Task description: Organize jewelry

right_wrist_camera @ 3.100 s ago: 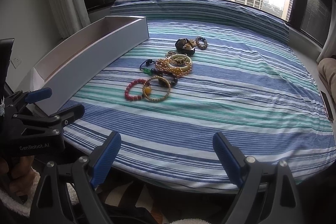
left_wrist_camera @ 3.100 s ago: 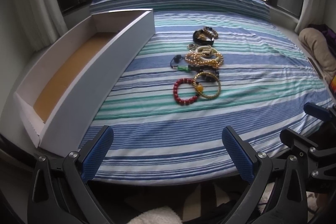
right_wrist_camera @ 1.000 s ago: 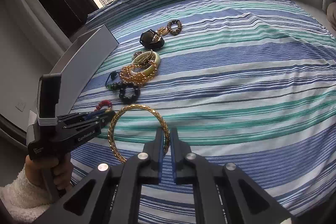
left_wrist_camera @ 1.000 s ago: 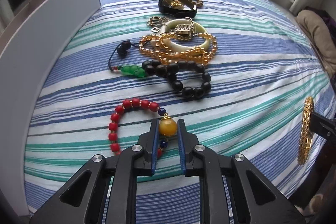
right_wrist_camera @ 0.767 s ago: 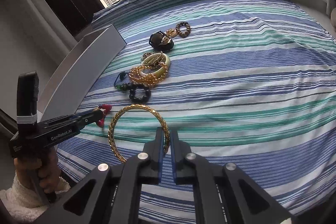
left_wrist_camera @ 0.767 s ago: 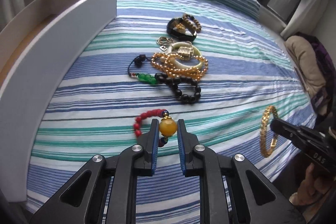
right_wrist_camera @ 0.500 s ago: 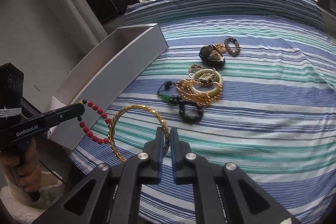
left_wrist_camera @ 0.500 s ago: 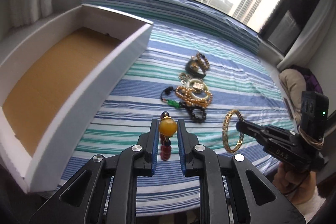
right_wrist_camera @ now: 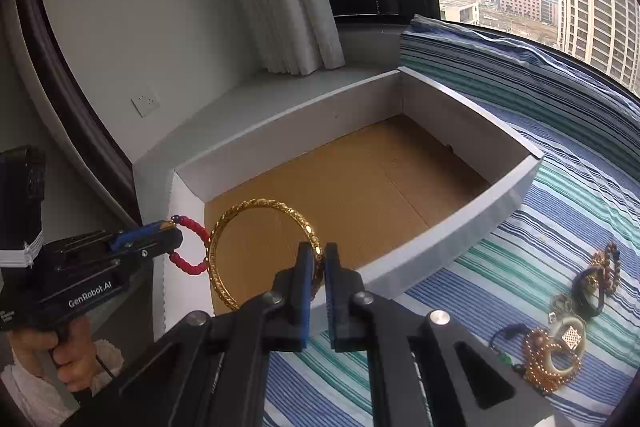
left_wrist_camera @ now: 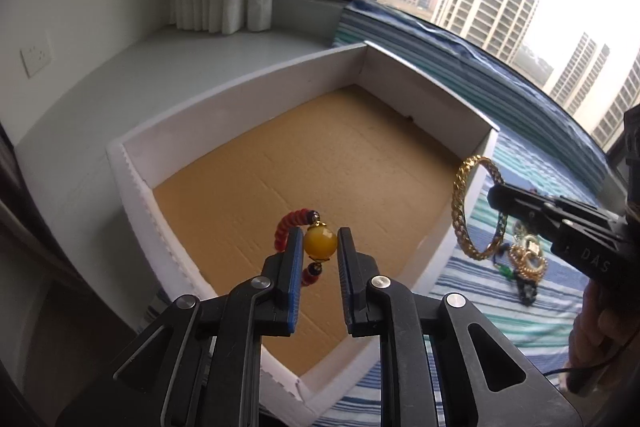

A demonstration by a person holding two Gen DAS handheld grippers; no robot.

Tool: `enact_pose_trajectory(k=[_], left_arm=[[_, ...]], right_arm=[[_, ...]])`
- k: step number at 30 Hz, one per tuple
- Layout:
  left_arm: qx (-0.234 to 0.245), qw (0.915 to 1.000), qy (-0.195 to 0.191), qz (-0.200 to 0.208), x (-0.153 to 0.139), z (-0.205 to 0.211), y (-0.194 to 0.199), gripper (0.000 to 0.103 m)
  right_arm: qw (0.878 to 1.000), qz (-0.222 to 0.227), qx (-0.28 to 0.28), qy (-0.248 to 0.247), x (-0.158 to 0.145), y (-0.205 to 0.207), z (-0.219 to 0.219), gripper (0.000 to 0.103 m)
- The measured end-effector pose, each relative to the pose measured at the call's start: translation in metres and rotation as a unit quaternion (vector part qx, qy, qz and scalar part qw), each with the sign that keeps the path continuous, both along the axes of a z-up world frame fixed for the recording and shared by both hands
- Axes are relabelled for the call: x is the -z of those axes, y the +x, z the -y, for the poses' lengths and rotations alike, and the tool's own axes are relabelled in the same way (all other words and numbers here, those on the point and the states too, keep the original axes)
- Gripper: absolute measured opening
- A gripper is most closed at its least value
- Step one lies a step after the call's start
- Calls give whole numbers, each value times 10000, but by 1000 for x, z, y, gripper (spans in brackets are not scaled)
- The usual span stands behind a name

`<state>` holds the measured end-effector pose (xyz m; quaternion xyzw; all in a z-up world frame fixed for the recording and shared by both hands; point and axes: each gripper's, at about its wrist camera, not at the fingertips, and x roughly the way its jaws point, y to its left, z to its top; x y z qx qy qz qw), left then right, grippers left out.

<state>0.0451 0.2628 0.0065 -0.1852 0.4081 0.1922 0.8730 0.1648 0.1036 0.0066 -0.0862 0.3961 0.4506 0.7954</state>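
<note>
Left gripper (left_wrist_camera: pixel 318 247) nipping red bead bracelet's (left_wrist_camera: pixel 289 227) amber ball | right gripper (right_wrist_camera: pixel 316 259) clamped on gold chain bangle (right_wrist_camera: pixel 262 247) | white cardboard box (left_wrist_camera: pixel 420 79) below fingers, ready for release

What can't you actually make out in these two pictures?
- Left wrist view: most of the red bead bracelet sits behind the left gripper.
- Same view: the jewelry pile is partly behind the right gripper.
- Right wrist view: the box near corner is behind both grippers.
</note>
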Motion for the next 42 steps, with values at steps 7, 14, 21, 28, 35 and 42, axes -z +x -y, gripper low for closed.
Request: enact_pose_trajectory(k=[7,14,21,28,35,42], left_arm=[[-56,9994,-105,-321,32,-16,1,15],[-229,9981,354,-447,41,-10,5,66],[-386,9969,684,2,18,5,-11,94],[-171,9941,985,421,-8,51,-18,99],[633,9932,837,503,-2,119,-8,99],[1461,9887,124,313,20,186,1,99]], right_arm=[[9968,-443,-126,-653,52,25,-66,6],[9946,-402,-19,-955,73,32,-73,33],[9972,18,359,-656,45,29,-41,61],[9936,597,882,-383,6,5,32,77],[9821,870,1597,-486,1,-15,126,77],[9676,1029,2165,-795,19,-45,215,77]])
